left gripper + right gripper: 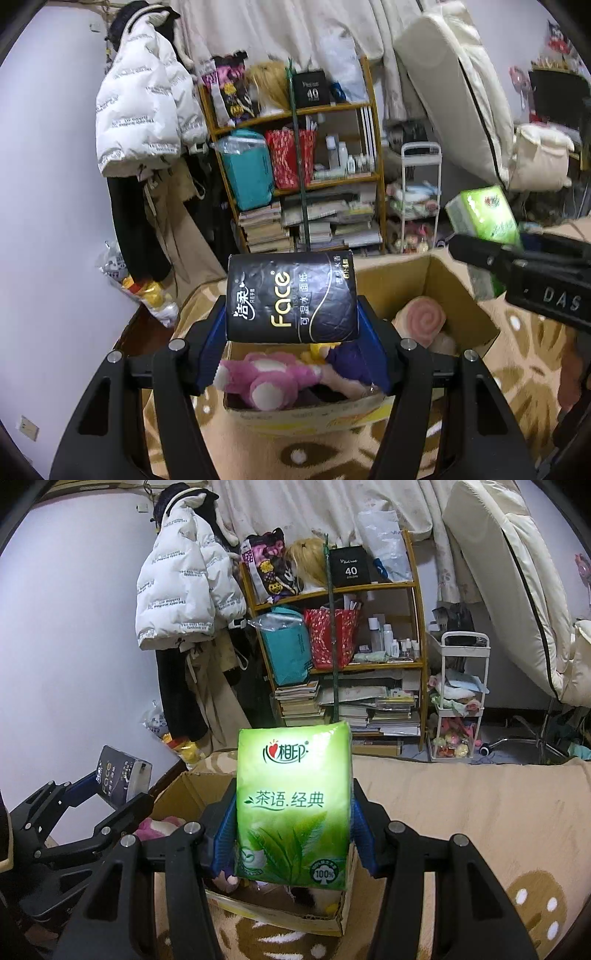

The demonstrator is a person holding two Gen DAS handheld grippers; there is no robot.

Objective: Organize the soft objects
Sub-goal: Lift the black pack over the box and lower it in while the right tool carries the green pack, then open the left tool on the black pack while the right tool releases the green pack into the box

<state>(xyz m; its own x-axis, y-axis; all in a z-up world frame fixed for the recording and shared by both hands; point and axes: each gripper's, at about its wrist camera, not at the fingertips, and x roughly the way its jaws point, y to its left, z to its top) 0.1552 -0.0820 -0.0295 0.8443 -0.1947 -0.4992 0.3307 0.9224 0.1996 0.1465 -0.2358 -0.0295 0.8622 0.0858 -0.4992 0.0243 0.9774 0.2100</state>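
Holding two packs over the cardboard box [402, 280], we pinch the black tissue pack [291, 295] in the left claw [291, 332] and the green tissue pack [293, 805] in the right claw [293, 830], apparently for dropping beside the pink plush toy [266, 380] inside.

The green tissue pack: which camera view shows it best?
The right wrist view. There the green tissue pack fills the centre, front label readable, between the right gripper's blue fingers. The left wrist view shows only its tilted upper part at the right edge, partly hidden by the gripper.
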